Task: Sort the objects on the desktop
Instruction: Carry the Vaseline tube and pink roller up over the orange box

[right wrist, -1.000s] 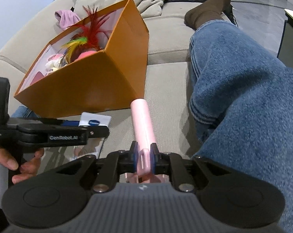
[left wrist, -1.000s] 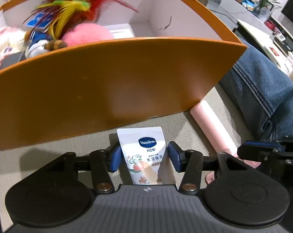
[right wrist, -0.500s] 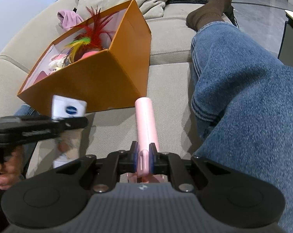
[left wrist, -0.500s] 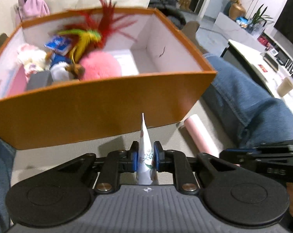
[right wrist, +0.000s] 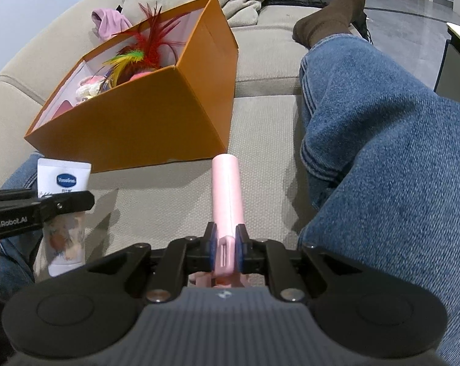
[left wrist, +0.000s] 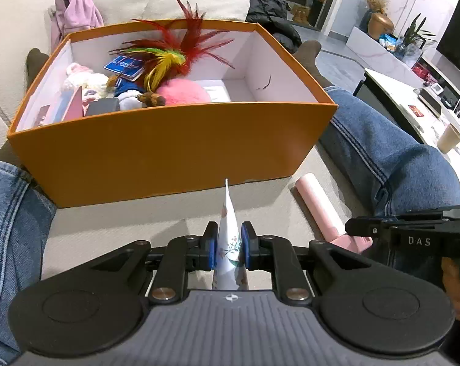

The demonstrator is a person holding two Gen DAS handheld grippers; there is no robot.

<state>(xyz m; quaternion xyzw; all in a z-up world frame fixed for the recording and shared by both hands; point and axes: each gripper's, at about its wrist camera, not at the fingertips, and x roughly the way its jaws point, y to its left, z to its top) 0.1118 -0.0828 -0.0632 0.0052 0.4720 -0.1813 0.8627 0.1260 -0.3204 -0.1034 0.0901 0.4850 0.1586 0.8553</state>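
Note:
My left gripper point(left wrist: 228, 248) is shut on a white Vaseline tube point(left wrist: 228, 231), held edge-on above the sofa seat just in front of the orange box point(left wrist: 169, 149). The tube also shows in the right wrist view point(right wrist: 63, 201), with the left gripper point(right wrist: 41, 210) on it. My right gripper point(right wrist: 225, 251) is shut on a pink cylindrical device point(right wrist: 226, 195) that points toward the box point(right wrist: 144, 122). The pink device also shows in the left wrist view point(left wrist: 317, 204), with the right gripper point(left wrist: 364, 231) at its near end.
The box holds a pink pompom point(left wrist: 182, 91), red and yellow feathers point(left wrist: 175, 48), a blue card point(left wrist: 124, 67), plush toys and a pink case. Jeans-clad legs point(right wrist: 382, 140) lie on both sides of the beige sofa seat point(right wrist: 175, 201). Cushions and a pink garment point(left wrist: 74, 12) lie behind.
The left gripper closed on the Vaseline tube, turned it edge-on and lifted it off the seat, so the box interior came into view. The right gripper stayed shut on the pink device.

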